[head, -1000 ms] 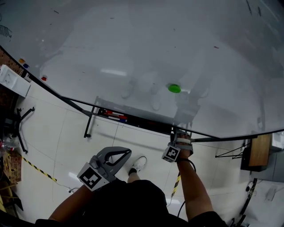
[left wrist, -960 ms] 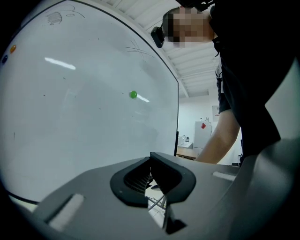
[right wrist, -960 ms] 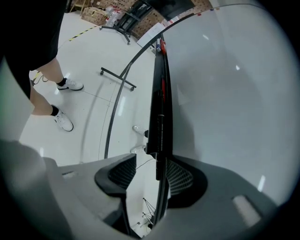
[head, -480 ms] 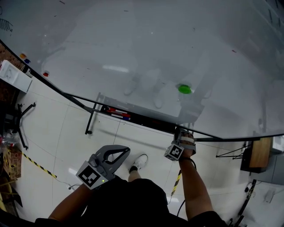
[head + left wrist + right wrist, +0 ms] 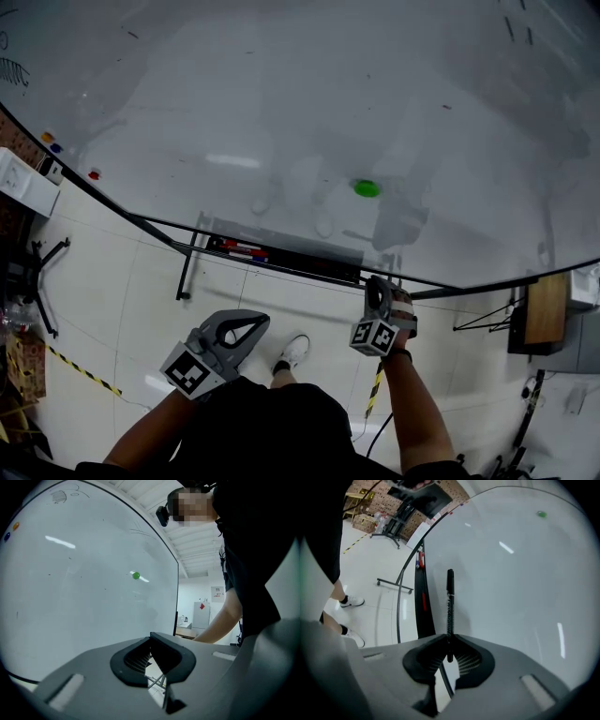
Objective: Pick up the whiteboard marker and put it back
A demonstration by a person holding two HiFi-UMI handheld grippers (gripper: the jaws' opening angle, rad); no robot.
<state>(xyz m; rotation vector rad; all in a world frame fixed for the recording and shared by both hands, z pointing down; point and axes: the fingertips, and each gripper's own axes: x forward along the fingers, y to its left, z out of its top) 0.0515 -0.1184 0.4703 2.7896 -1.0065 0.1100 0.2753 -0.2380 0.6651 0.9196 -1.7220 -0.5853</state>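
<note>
A black whiteboard marker [image 5: 449, 603] sticks straight out from between the jaws of my right gripper [image 5: 449, 643], in front of the whiteboard [image 5: 511, 588]. The jaws have just been closing and the pads now press on the marker's lower end. In the head view the right gripper [image 5: 377, 285] hangs just below the board's lower edge, right of the marker tray [image 5: 298, 264]. My left gripper [image 5: 265, 321] is held low at the left with its jaws together and nothing between them; the left gripper view shows this gripper [image 5: 151, 641] facing the board.
Red and blue markers [image 5: 242, 249] lie in the tray's left part; a red marker [image 5: 424, 601] shows there in the right gripper view. A green magnet [image 5: 367, 187] sticks to the board. A wooden cabinet [image 5: 547, 309] stands at the right, a stand's legs [image 5: 42, 272] at the left.
My right gripper has come away from the tray, risen and rolled, with the marker in its jaws. The left gripper has hardly moved.
</note>
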